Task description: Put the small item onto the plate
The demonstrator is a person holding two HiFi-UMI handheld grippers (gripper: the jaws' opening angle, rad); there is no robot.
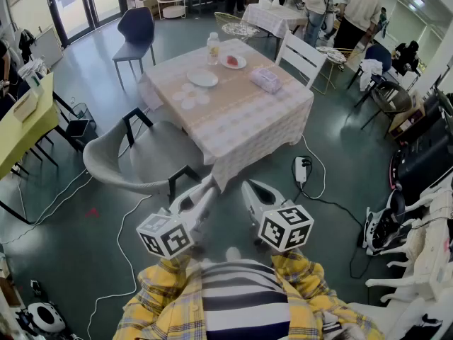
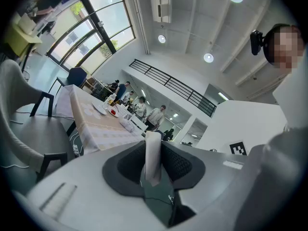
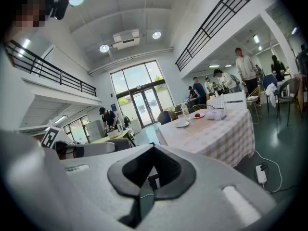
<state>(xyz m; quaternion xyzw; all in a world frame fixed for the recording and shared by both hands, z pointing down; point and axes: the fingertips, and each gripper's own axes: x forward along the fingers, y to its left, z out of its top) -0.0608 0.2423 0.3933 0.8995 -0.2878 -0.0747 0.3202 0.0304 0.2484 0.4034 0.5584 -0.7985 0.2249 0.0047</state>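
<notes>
Here we are on the near side of the table (image 1: 241,119), both tools held close to our chest and short of its edge; the grey chair (image 1: 141,158) sits at the table's near-left corner. The head view gives us the layout but not the grip. For that we go to the left gripper (image 2: 154,144) view: its jaws are partly closed and pinch a small white strip (image 2: 153,163) that stands upright between the dark pads. The head view does not let us make that strip out. The right gripper (image 3: 154,150) view shows its jaws drawn together with nothing between them. Over on the table's far-left part lies the bare white plate (image 1: 202,78); behind it is a second plate (image 1: 241,64) with something red on it, a bottle (image 1: 213,48) beside that, and a clear wrapped pack (image 1: 266,80) at the table's far right.
</notes>
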